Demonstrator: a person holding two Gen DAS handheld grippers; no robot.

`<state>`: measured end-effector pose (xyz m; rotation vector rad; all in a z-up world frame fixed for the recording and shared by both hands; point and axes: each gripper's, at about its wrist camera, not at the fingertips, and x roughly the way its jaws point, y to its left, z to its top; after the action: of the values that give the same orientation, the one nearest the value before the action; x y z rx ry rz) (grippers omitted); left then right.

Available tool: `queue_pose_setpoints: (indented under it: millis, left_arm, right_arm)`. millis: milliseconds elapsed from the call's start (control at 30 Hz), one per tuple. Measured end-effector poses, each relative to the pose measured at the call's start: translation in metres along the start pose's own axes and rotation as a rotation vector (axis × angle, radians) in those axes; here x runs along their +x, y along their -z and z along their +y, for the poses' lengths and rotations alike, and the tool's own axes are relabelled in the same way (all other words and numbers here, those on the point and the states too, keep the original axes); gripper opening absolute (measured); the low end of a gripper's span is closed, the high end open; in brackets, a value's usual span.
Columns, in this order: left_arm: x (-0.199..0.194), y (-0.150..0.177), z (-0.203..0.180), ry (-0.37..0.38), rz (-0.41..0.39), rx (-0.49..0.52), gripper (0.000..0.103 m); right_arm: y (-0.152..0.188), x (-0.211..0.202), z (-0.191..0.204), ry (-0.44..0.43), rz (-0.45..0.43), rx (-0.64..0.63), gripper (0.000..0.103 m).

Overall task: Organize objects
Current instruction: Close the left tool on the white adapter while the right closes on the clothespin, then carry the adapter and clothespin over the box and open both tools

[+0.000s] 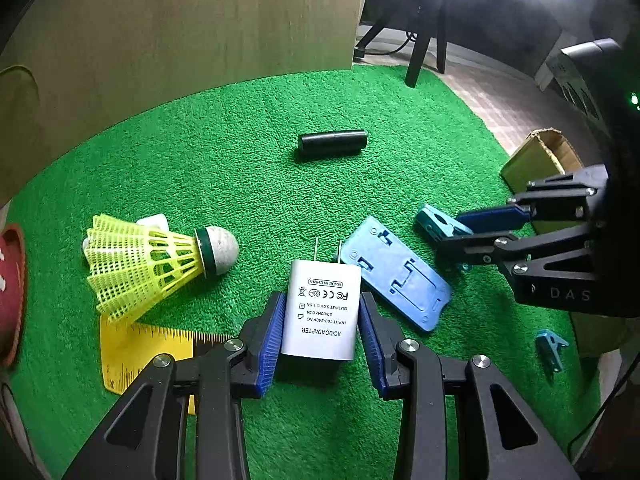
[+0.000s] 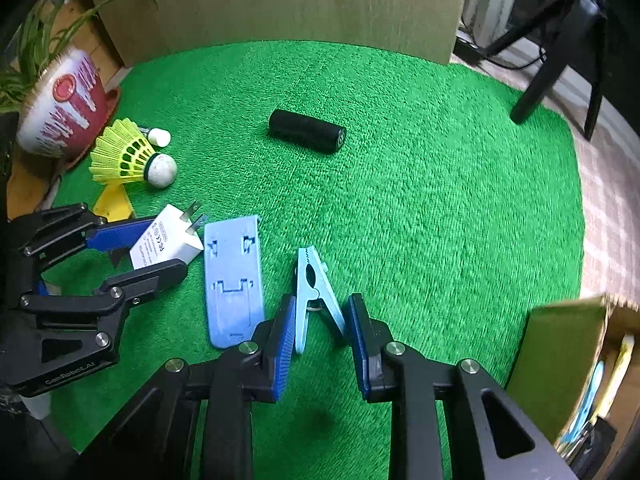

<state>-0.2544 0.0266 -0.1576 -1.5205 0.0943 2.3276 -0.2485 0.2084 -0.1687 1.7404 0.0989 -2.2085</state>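
Observation:
My left gripper (image 1: 320,320) has its blue pads against both sides of a white AC adapter (image 1: 320,312), prongs pointing away; the adapter also shows in the right wrist view (image 2: 166,240). My right gripper (image 2: 318,320) straddles a light blue clothespin (image 2: 316,292) on the green mat, its jaws around the clip's splayed legs with small gaps. A blue flat phone stand (image 2: 232,280) lies between the two grippers. A yellow shuttlecock (image 1: 152,264), a yellow ruler (image 1: 136,344) and a black cylinder (image 1: 332,142) lie on the mat.
A cardboard box (image 2: 568,360) holding several items stands at the right. A red and white plant pot (image 2: 64,108) sits at the far left. A wooden panel (image 1: 180,20) bounds the mat's far side. Another small blue clip (image 1: 550,348) lies right of the left gripper.

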Motion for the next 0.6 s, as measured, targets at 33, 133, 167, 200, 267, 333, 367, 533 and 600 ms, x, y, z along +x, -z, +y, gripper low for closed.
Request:
queue_pose_setpoints:
  millis: [33, 133, 167, 200, 267, 333, 367, 533, 600]
  left_arm:
    - [-0.001, 0.0, -0.001, 0.003, -0.005, -0.005, 0.039]
    - [-0.008, 0.0, -0.003, 0.009, -0.018, -0.017, 0.039]
    - [-0.011, 0.0, -0.006, 0.01, -0.024, -0.017, 0.039]
    - [-0.013, -0.001, -0.008, 0.01, -0.029, -0.015, 0.039]
    - [-0.016, -0.005, -0.013, 0.013, -0.038, -0.005, 0.039]
    - [-0.02, -0.01, -0.02, 0.018, -0.051, 0.002, 0.039]
    - [-0.023, -0.011, -0.023, 0.023, -0.056, 0.005, 0.039]
    - [-0.032, -0.022, -0.048, 0.069, -0.083, 0.029, 0.039]
    - [-0.031, -0.028, -0.061, 0.087, -0.087, 0.043, 0.039]
  right_arm:
    - [0.002, -0.001, -0.001, -0.01, -0.002, 0.007, 0.023]
    - [0.008, -0.007, -0.006, -0.031, -0.015, 0.029, 0.023]
    - [0.011, -0.01, -0.008, -0.039, -0.021, 0.036, 0.023]
    - [0.014, -0.013, -0.009, -0.047, -0.026, 0.043, 0.023]
    - [0.017, -0.022, -0.011, -0.062, -0.045, 0.054, 0.023]
    - [0.018, -0.03, -0.01, -0.075, -0.067, 0.069, 0.023]
    - [0.02, -0.035, -0.012, -0.08, -0.077, 0.076, 0.023]
    - [0.032, -0.063, -0.027, -0.099, -0.137, 0.118, 0.023]
    - [0.031, -0.068, -0.021, -0.095, -0.155, 0.13, 0.023]
